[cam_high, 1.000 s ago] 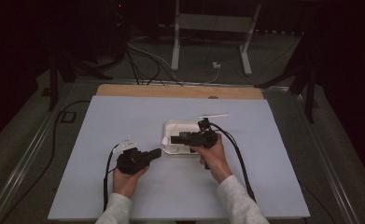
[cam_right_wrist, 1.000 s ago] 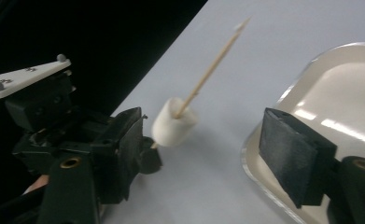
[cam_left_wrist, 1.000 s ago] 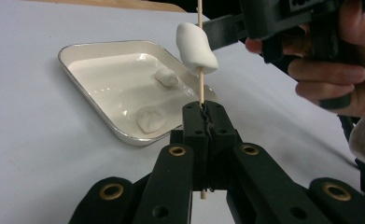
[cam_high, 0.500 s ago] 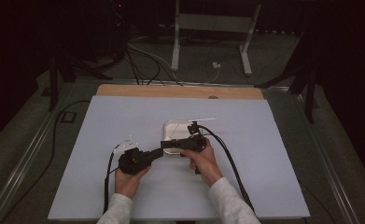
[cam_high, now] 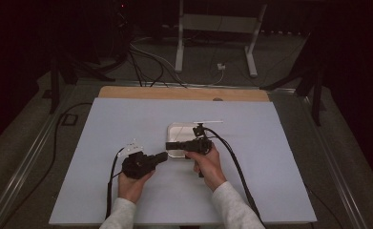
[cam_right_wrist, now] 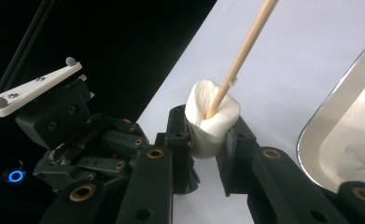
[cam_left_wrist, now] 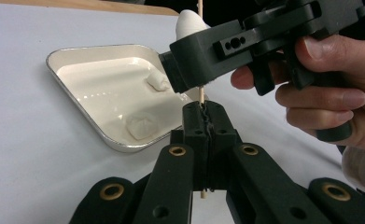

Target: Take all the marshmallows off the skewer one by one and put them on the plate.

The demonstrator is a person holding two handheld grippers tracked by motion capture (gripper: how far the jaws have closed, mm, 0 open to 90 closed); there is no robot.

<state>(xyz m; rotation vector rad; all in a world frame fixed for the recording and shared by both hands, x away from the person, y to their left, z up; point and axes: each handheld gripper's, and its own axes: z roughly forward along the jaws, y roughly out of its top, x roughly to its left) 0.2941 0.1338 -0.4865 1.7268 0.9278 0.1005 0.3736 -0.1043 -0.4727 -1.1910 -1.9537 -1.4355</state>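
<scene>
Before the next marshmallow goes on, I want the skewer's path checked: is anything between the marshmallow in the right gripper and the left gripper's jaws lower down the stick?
Nothing visible. The marshmallow sits on the skewer between the right gripper pads; below it the bare stick runs straight into the shut left gripper. The other marshmallows lie aside in the tray.

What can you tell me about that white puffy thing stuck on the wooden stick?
It looks like a marshmallow: white, soft, roughly cylindrical, with a matte skin slightly dented. A thin pale wooden skewer enters its top at a slant. The right gripper has just been closing, and its black jaws press on the marshmallow's two sides, holding it above the white table. The left gripper clamps the skewer lower down. Beside them sits a shallow tray holding two more white pieces.
</scene>
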